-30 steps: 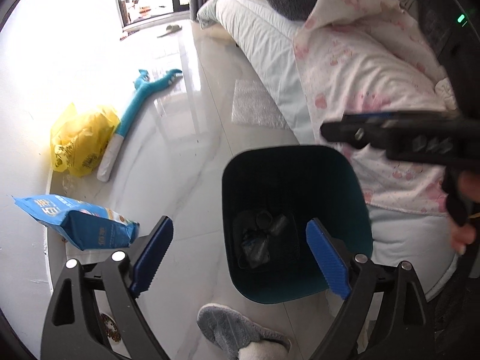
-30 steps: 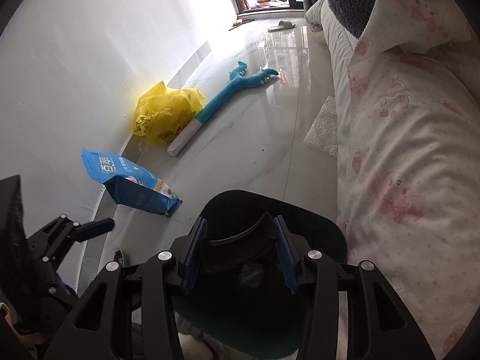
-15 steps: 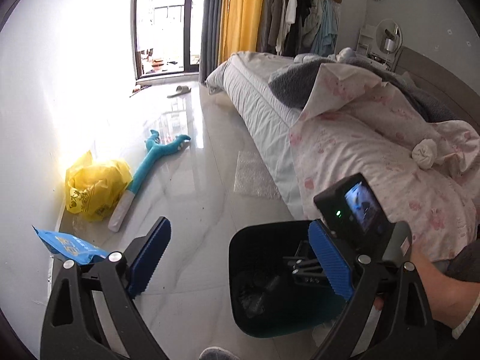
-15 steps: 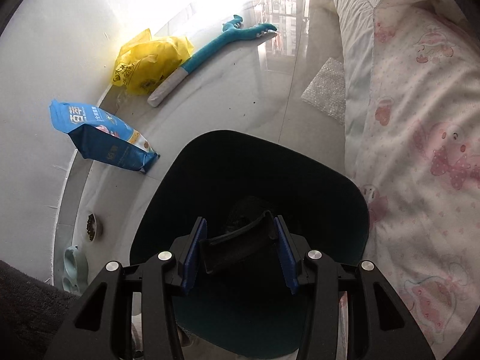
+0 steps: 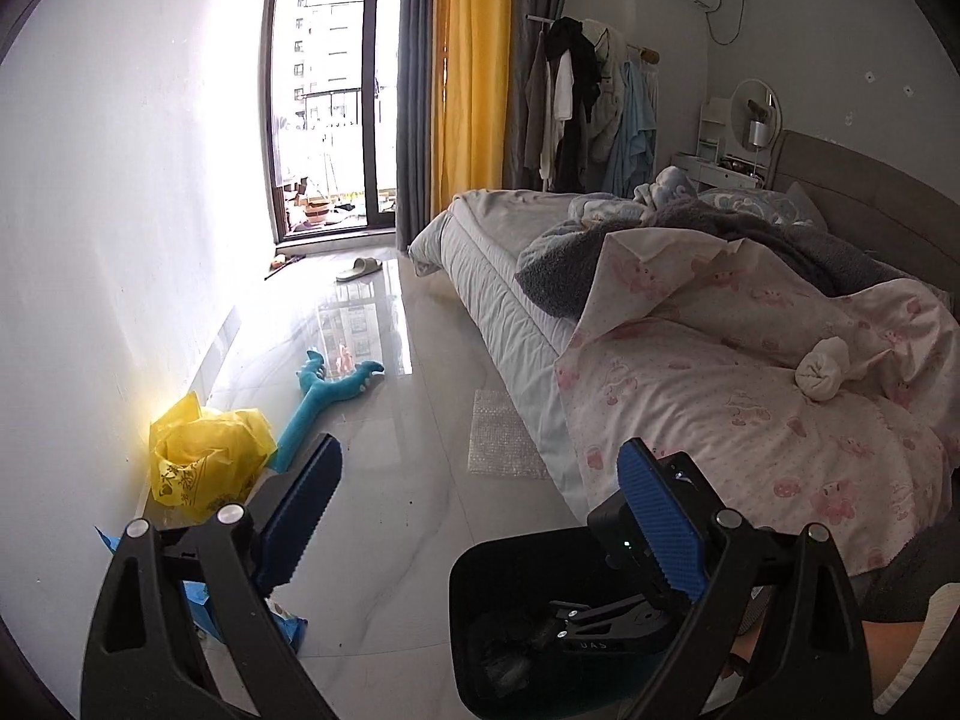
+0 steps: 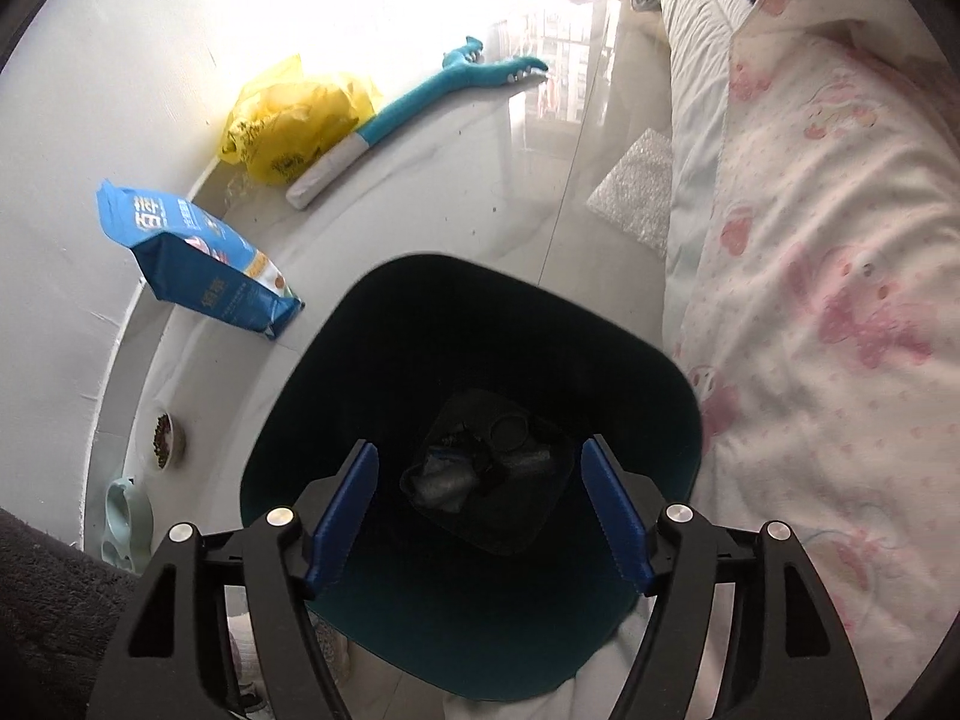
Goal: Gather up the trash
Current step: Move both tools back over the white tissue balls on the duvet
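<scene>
Where bin (image 6: 672, 396) gapes, right gripper (image 6: 480, 510) above.

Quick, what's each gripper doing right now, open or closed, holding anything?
Left gripper: open, holding nothing.
Right gripper: open, holding nothing, over the bin.
</scene>
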### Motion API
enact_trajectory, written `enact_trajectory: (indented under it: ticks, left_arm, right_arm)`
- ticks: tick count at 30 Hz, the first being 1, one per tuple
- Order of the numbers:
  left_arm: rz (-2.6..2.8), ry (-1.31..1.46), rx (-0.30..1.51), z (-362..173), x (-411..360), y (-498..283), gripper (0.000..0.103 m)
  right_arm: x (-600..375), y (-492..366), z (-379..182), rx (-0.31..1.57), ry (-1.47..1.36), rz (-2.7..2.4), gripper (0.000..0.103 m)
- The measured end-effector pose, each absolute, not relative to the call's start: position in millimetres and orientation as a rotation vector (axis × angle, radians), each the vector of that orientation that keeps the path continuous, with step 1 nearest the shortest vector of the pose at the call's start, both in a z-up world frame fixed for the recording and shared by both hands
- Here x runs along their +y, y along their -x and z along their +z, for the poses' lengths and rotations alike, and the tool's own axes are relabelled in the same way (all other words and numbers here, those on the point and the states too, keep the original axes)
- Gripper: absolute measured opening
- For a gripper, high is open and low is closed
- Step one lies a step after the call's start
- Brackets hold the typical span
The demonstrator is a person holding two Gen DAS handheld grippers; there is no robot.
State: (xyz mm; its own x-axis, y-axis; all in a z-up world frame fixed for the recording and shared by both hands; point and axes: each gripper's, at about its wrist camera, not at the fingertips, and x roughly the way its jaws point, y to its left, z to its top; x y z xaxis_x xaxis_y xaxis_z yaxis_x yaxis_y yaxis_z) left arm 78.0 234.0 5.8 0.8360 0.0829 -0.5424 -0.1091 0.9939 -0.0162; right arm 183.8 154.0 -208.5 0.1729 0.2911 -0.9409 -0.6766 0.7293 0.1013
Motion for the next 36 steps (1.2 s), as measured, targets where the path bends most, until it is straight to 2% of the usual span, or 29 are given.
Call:
enact_trajectory:
  ticks: [10,19,36]
  left_arm:
    - [0.097,0.087,0.513,33.5,228.4,-88.8,0.095]
    - [0.049,0.067,0.472,50.2,195.9,-100.4,0.095]
    - [-0.097,0.047,0.447,60.8,133.2,-125.0,0.096]
  right_arm:
    - [124.8,-185.3,-153.8,1.032,0.321,0.727,0.078]
    - [79.3,-195.8,-106.6,0.870,0.280,0.688,0.087]
    - [-28.5,-228.2,-57.1,0.734,0.183,0.515,0.092]
